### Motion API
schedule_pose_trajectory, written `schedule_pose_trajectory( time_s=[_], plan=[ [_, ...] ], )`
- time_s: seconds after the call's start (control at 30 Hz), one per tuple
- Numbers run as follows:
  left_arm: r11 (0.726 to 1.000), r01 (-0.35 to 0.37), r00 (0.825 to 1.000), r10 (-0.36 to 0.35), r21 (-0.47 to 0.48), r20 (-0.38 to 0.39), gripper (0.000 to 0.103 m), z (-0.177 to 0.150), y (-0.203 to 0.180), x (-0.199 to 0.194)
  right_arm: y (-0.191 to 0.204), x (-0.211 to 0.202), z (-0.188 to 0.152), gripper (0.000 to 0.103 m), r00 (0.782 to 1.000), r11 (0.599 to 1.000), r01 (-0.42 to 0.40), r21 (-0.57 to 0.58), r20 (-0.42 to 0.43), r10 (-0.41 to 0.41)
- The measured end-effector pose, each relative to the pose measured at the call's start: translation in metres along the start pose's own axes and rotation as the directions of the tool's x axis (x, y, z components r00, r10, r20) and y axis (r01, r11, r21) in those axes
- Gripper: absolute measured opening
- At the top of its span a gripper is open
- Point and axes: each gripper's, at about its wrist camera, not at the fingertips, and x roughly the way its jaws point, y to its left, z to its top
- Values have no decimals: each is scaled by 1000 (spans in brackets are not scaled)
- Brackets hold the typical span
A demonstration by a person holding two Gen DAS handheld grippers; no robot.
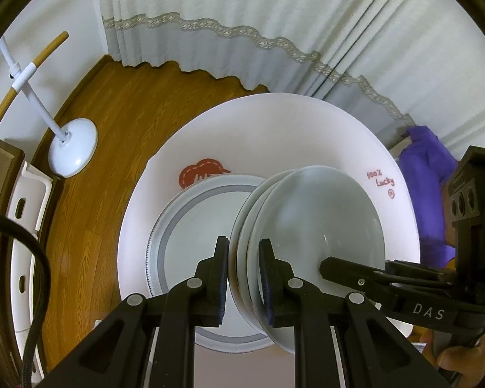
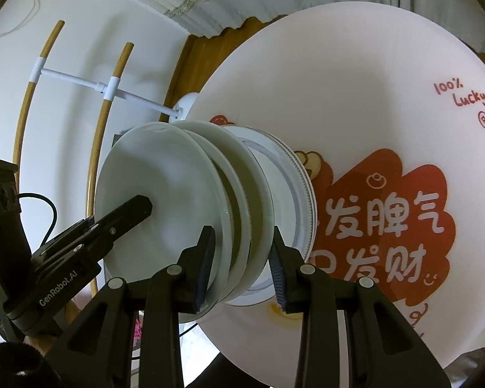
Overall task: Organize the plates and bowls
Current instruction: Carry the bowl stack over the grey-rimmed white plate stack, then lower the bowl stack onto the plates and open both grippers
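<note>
Through the left wrist we are pinching the left gripper (image 1: pixel 243 252) on white plates (image 1: pixel 307 226) above the round table (image 1: pixel 307 123), and through the right wrist our right gripper (image 2: pixel 242 242) is clamping those plates' rims beside the rimmed plate (image 2: pixel 294 174).

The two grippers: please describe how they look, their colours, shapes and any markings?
Both are black plastic, with angular scissor-like linkages, silver round rivets and dark blue ribbed pads. The left gripper reads "GenRobot.AI" in white; the right gripper reads "DAS". A black cable runs beside the left one.
</note>
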Motion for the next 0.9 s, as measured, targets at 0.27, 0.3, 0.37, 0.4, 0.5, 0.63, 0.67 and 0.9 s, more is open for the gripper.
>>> schedule_pose_trajectory(
  time_s=[0.27, 0.3, 0.37, 0.4, 0.5, 0.63, 0.67, 0.9],
  plan=[
    [1000, -2, 1000, 1, -19, -15, 13, 2, 10, 8, 6, 10, -4, 33, 1000, 1000, 8, -11, -24, -9],
    [1000, -2, 1000, 2, -21, -15, 13, 2, 9, 10, 7, 11, -4, 33, 1000, 1000, 10, -12, -27, -10],
    [1000, -4, 1000, 4, -24, -17, 13, 3, 9, 11, 8, 14, -5, 33, 999, 1000, 10, -13, -32, -11],
    [1000, -4, 1000, 4, -26, -18, 13, 3, 10, 11, 9, 15, -5, 33, 999, 1000, 11, -14, -34, -12],
    [999, -7, 1000, 6, -32, -22, 13, 3, 14, 14, 12, 19, -6, 33, 999, 1000, 16, -19, -38, -17],
    [999, -9, 999, 8, -42, -31, 13, 3, 15, 18, 16, 25, -6, 33, 999, 1000, 21, -22, -48, -22],
    [999, -10, 999, 8, -45, -33, 13, 3, 17, 20, 16, 27, -6, 33, 998, 999, 23, -24, -50, -24],
    [998, -11, 999, 9, -57, -49, 13, 5, 17, 34, 18, 38, -4, 33, 997, 999, 33, -25, -66, -35]
  ],
)
